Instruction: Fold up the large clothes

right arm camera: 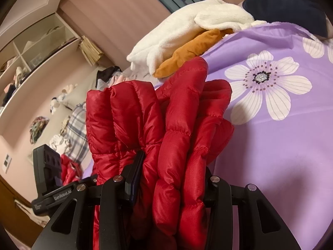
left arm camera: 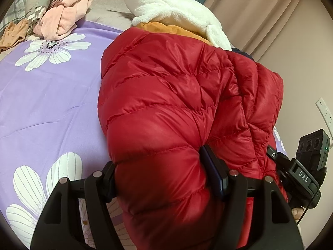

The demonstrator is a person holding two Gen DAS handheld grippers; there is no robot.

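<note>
Red jacket point(left arm camera: 166, 104) glossy quilted nylon; white garment point(left arm camera: 166, 10) fluffy fleece.

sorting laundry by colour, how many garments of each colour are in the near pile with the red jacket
red: 1, the puffer jacket, held by the left gripper and right gripper
white: 1, fleece
orange: 1, garment
navy: 1, garment
total: 4

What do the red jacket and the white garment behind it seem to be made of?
Red jacket: probably thin nylon or polyester shell with down-like filling; it looks glossy, with stitched puffy channels. White garment: likely fleece or plush; its surface is matte and fuzzy. Both grippers, left and right, are shut on the jacket.
</note>
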